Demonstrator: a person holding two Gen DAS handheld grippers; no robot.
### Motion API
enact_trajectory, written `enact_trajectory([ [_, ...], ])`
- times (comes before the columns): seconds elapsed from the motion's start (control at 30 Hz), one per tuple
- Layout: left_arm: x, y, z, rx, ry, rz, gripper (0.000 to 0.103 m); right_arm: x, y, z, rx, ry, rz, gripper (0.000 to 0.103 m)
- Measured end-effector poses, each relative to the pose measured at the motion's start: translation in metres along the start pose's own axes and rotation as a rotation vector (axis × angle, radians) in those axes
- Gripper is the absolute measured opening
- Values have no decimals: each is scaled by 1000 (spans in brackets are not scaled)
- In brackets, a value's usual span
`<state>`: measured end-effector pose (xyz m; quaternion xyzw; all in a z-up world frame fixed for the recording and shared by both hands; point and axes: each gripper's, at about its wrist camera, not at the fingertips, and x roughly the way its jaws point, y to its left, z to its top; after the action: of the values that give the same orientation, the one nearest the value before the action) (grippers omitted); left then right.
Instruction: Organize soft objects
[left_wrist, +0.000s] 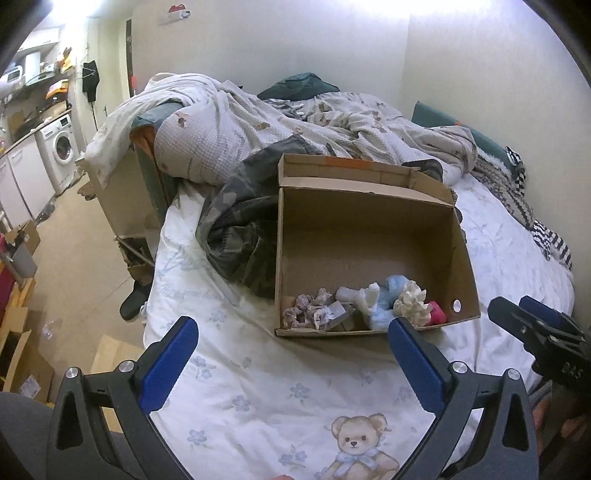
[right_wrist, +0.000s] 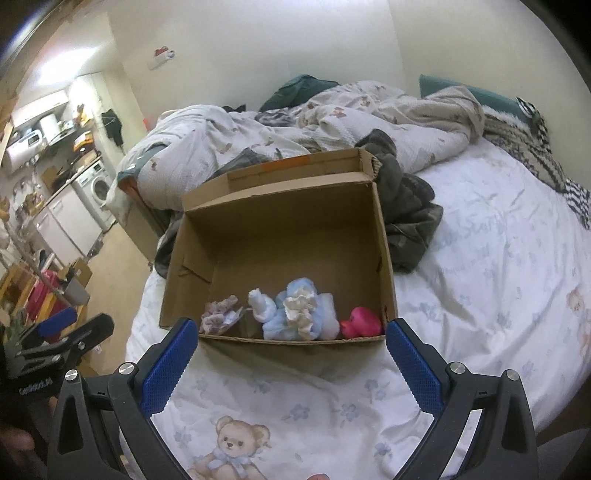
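An open cardboard box (left_wrist: 365, 236) (right_wrist: 284, 229) sits on the bed. Along its near wall lie several soft items: a greyish-mauve crumpled one (left_wrist: 308, 310) (right_wrist: 219, 312), a white sock-like one (left_wrist: 365, 297) (right_wrist: 260, 304), a light blue fluffy one (left_wrist: 395, 291) (right_wrist: 325, 317), a cream ruffled one (left_wrist: 412, 306) (right_wrist: 301, 310) and a pink one (left_wrist: 437, 312) (right_wrist: 362, 321). My left gripper (left_wrist: 291, 343) hovers open over the sheet, short of the box, nothing between its blue pads. My right gripper (right_wrist: 290, 343) is open too, just before the box's near wall.
The white sheet (left_wrist: 258, 387) carries a teddy-bear print. A dark camouflage garment (left_wrist: 236, 229) (right_wrist: 406, 221) lies against the box. A rumpled duvet (left_wrist: 240, 125) fills the head of the bed. The floor, a washing machine (left_wrist: 62, 147) and cardboard lie to the left.
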<state>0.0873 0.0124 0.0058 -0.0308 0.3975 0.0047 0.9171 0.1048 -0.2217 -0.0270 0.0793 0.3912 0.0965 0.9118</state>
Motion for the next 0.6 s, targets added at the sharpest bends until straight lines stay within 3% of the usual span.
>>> enact_trajectory([
  [0.6,1,-3,-1,-6,3,-11,102,5,-3,0,-3,2,-22,103],
])
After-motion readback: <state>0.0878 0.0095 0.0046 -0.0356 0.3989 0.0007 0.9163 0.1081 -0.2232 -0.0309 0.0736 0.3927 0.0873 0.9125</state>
